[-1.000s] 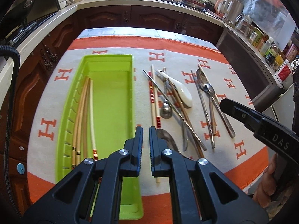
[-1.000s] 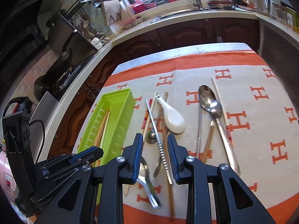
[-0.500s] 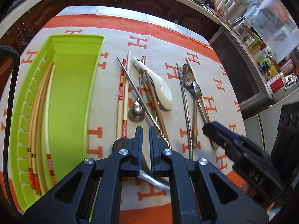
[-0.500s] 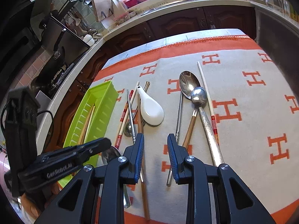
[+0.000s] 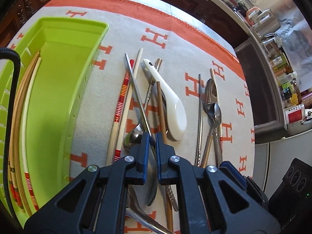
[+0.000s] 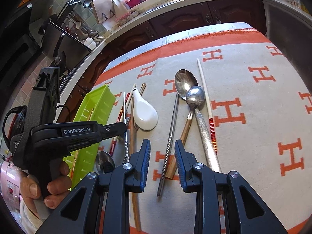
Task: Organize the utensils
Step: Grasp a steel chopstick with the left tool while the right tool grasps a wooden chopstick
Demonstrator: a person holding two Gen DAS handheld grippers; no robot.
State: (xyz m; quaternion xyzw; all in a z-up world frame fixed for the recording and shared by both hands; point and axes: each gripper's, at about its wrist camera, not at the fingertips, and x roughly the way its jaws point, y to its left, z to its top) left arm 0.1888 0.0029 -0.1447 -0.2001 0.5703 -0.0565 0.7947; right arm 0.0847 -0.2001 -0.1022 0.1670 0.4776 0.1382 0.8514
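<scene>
A lime-green tray (image 5: 103, 27) lies on the left of the cloth with several wooden chopsticks (image 5: 25, 117) along its left wall. Loose utensils lie to its right: a red-banded chopstick (image 5: 121, 101), a metal chopstick (image 5: 136, 89), a white ceramic spoon (image 5: 175, 113) and two metal spoons (image 5: 211, 93). My left gripper (image 5: 153, 136) hovers shut over this pile, holding nothing. My right gripper (image 6: 162, 144) is open low over a twisted metal chopstick (image 6: 169, 142), which shows between its fingers without touching the pads. The left gripper (image 6: 117, 126) reaches in beside the tray (image 6: 99, 101).
A cream and orange cloth (image 6: 253, 97) covers the table. A person's hand (image 6: 52, 185) holds the left gripper's handle. Dark cabinets and a counter with a sink (image 6: 175, 0) run behind the table. Jars and cans (image 5: 288, 89) stand at the right.
The left gripper has moved right and down, from the tray's edge to over the loose utensils. The right gripper has sunk toward the twisted metal chopstick and the spoons.
</scene>
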